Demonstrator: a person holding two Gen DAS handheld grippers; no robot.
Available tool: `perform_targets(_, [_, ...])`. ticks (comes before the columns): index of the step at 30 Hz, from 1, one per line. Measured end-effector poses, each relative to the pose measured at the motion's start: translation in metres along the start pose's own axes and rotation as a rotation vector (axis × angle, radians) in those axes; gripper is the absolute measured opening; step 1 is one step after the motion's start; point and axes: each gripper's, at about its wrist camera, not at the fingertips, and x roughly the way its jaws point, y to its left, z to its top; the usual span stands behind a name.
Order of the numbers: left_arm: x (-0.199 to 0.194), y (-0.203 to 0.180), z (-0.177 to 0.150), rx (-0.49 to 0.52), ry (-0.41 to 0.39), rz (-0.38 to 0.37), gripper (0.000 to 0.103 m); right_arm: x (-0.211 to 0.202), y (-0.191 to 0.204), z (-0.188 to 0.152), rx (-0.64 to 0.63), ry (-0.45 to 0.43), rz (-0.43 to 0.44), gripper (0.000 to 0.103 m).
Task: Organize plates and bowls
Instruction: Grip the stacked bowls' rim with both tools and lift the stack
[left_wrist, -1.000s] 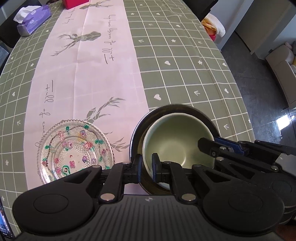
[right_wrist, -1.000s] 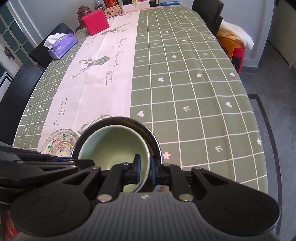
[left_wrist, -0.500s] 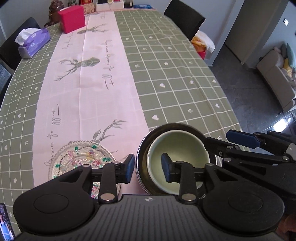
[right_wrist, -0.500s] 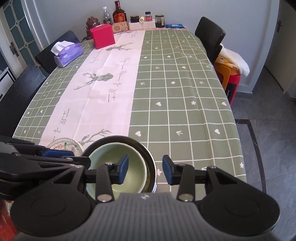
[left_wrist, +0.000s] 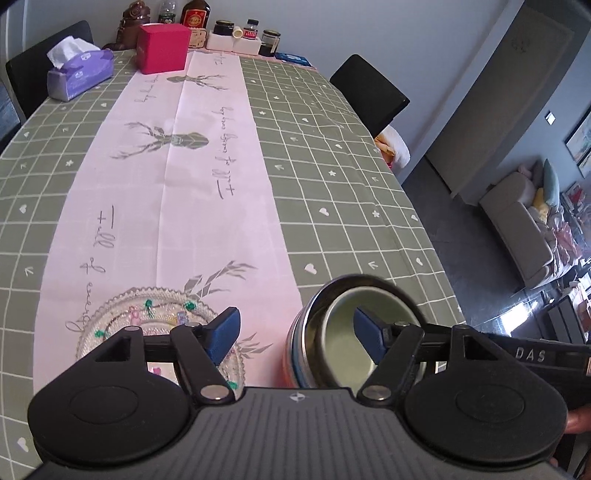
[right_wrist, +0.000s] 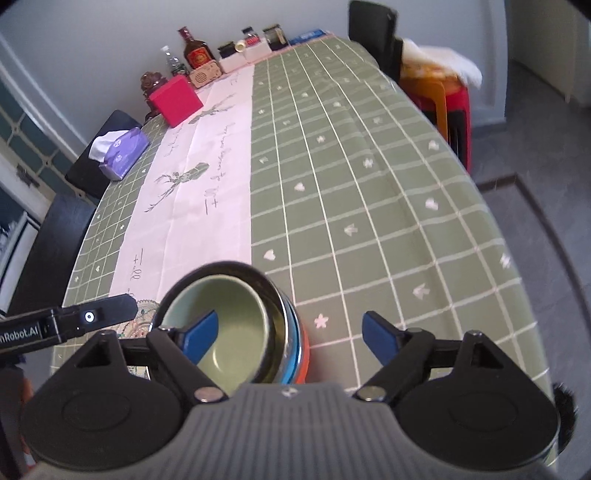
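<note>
1. Left wrist view: the left tool (left_wrist: 295, 332) has its jaws wide apart, holding nothing. Its body cuts off the near edge of the glass plate (left_wrist: 155, 314) and the near side of the bowl stack.
2. The green bowl (left_wrist: 343, 332) sits nested inside the steel bowl (left_wrist: 369, 282), mouths facing up. One blue pad (left_wrist: 369, 338) stands in front of the green bowl's inside and hides part of it.
3. The steel bowl's outer wall shows blue and orange bands low down; whether these are further bowls beneath cannot be told.
4. The stack stands on the bench (left_wrist: 351, 184) near its front edge, on the green checked cloth just right of the pink runner (left_wrist: 166, 184). The glass plate lies flat on the runner, left of the stack and apart from it.
5. Right wrist view: the right tool (right_wrist: 290, 338) is likewise spread open and empty. Its left pad (right_wrist: 201, 336) overlaps the green bowl (right_wrist: 236, 332).
6. The picture is blurred here; the plate is mostly hidden behind the left tool's finger.
</note>
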Motion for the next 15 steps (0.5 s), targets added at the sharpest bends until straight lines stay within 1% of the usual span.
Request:
perform_targets(4, [0.008,0.016,-0.014,-0.088,-0.002,-0.061,0.082,0.016,-0.018,-0.013,0.126,0.024,0.072,0.084])
perform_targets(7, [0.013,0.021,-0.02,-0.113,-0.006,-0.091,0.082,0.026,-0.024,-0.021,0.182,0.032,0.106,0.084])
perform_targets(9, [0.017,0.025,-0.021,-0.129,0.015,-0.112,0.082,0.031,-0.026,-0.024,0.204,0.027,0.138,0.084])
perform_targets(12, [0.025,0.029,-0.023,-0.136,0.069,-0.155,0.082,0.035,-0.027,-0.026,0.226,0.033,0.182,0.084])
perform_targets(15, [0.034,0.03,-0.022,-0.113,0.101,-0.161,0.082,0.034,-0.024,-0.027,0.202,0.037,0.194,0.084])
